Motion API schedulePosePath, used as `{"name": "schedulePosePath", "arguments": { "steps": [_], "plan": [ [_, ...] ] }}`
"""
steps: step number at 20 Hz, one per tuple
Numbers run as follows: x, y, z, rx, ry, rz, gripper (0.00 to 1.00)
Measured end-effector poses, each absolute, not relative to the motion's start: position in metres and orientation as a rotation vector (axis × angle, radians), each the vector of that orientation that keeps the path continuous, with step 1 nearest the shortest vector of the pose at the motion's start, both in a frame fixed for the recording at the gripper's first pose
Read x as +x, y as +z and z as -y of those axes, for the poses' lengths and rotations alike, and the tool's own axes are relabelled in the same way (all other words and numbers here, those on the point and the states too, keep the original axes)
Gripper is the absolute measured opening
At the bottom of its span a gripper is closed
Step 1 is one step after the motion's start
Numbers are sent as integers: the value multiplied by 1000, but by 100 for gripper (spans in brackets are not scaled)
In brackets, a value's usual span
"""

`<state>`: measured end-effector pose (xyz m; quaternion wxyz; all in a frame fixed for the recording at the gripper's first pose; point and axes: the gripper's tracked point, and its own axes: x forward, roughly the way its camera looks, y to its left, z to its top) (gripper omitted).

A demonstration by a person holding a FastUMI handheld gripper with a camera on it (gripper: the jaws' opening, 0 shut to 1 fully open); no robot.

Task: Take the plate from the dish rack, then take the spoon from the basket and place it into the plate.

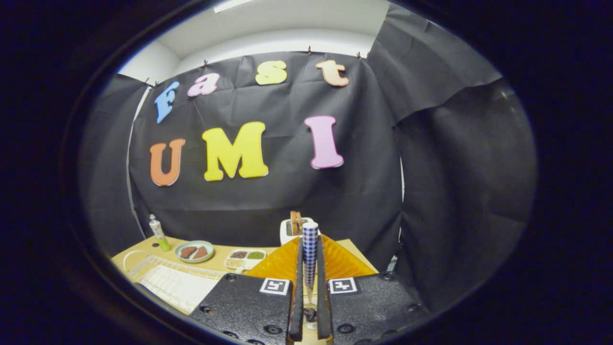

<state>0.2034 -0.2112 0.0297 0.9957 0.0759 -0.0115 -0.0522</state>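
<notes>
Spoon (310, 244) clamped upright between your gripper (310, 287) fingers, checked handle up. Light, stiff, slippery; hold mid-handle. Orange plate (282, 263) just beyond, desk's right edge.

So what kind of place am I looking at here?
Probably a mock kitchen counter in a cloth-walled booth: a white dish rack, a plate of food, and a toaster beyond the gripper, shut on a checked spoon handle.

The gripper (310, 282) has its two fingers closed tight on the spoon (310, 251), whose blue-checked handle stands upright between them. An orange plate (335, 262) lies just ahead, the white dish rack (175, 282) off to its left on the table (220, 258)
</notes>
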Motion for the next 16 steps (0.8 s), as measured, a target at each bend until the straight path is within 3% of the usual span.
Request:
{"name": "schedulePosePath", "arguments": {
  "steps": [9, 16],
  "plan": [
    [101, 66, 150, 118, -119, 142, 16],
    [36, 34, 50, 104, 5, 187, 16]
  ]
}}
